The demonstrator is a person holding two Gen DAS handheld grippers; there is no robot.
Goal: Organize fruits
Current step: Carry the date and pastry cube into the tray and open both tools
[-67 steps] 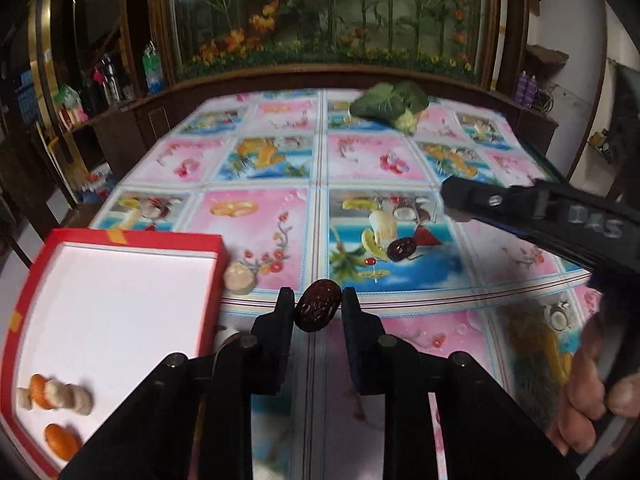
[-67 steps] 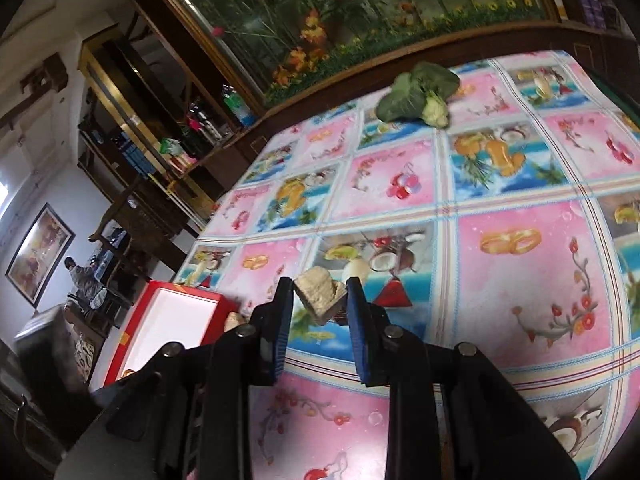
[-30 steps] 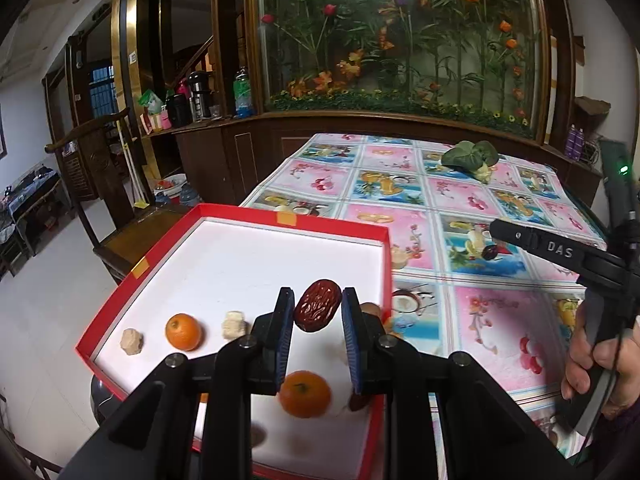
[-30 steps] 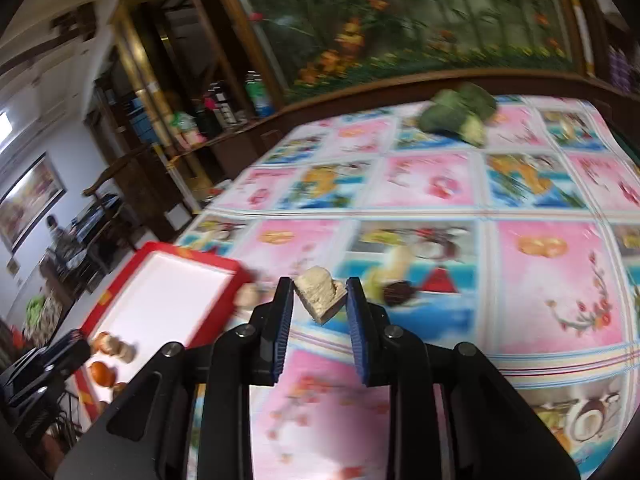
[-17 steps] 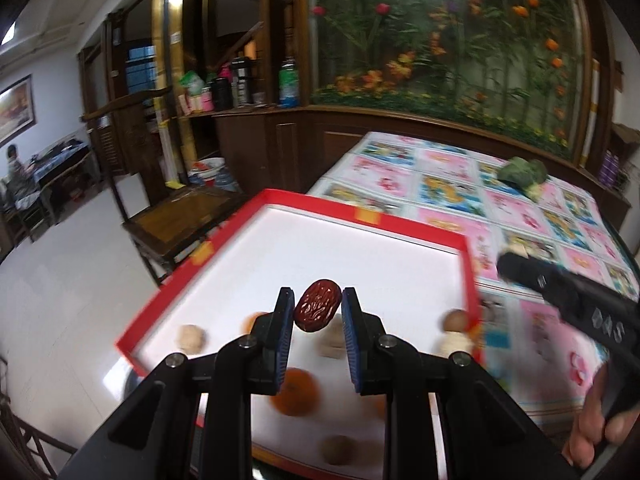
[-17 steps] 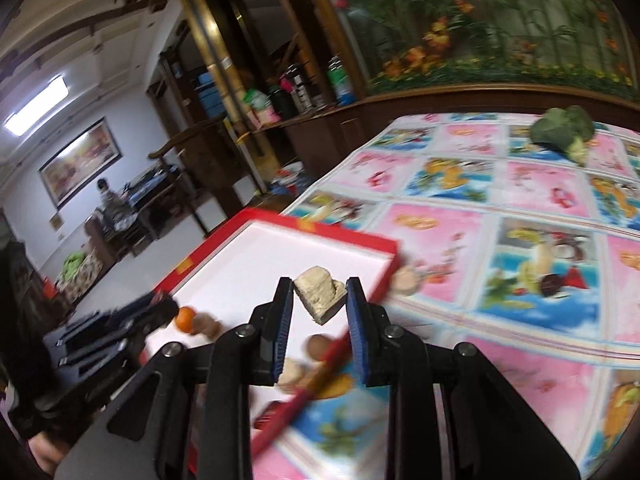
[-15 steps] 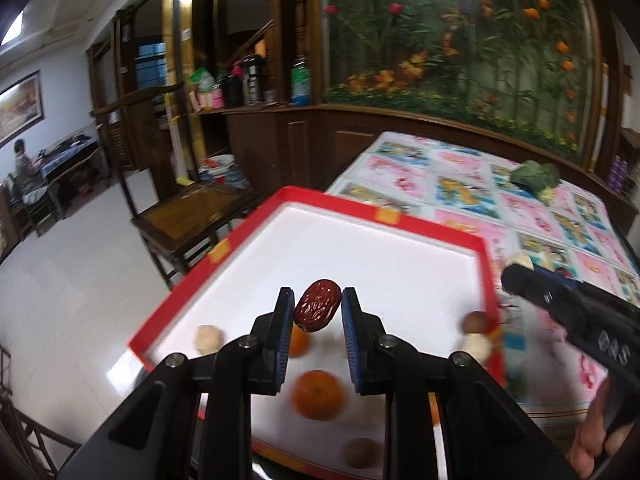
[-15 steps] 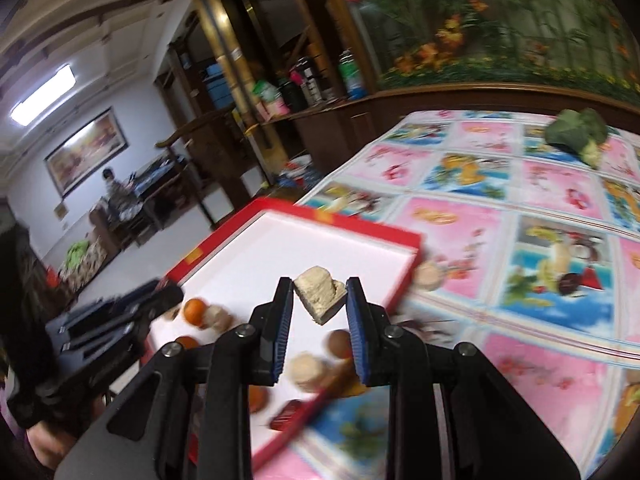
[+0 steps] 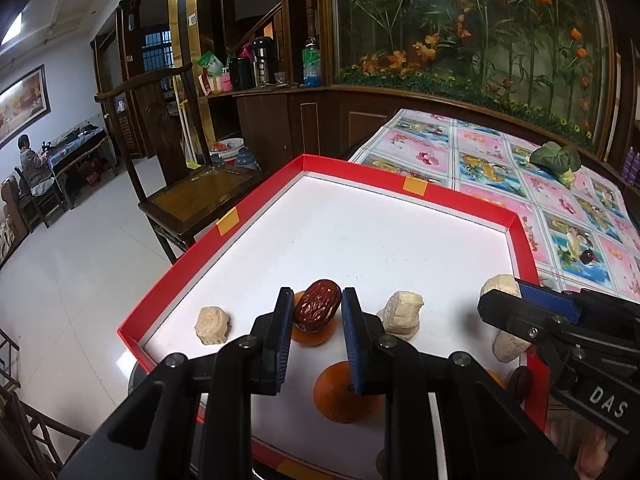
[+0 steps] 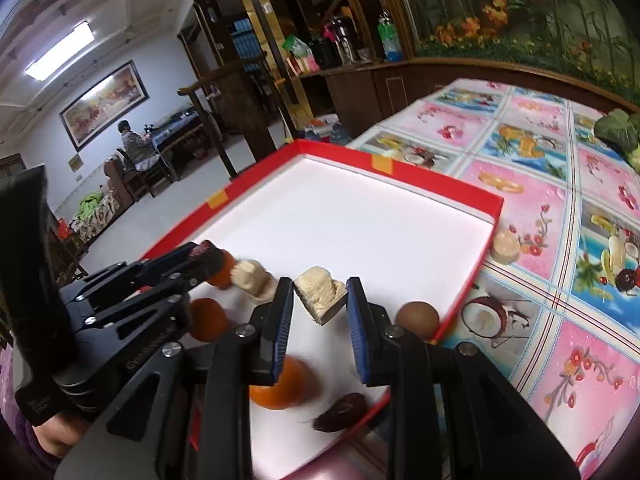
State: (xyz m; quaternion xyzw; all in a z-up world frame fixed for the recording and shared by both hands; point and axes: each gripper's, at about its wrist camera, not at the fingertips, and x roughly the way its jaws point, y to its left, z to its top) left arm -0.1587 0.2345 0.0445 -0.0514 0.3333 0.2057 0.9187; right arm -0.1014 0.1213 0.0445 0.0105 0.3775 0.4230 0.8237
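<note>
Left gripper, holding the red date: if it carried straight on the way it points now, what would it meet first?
Probably the orange lying just beyond the red date that the left gripper clamps, inside the red tray; depth is unclear, so it may pass above.

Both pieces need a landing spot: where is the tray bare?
Bare: the white floor toward the far red tray wall and taped corner. Crowded: the near edge, with oranges, pale chunks, a brown ball and a dark date.
</note>
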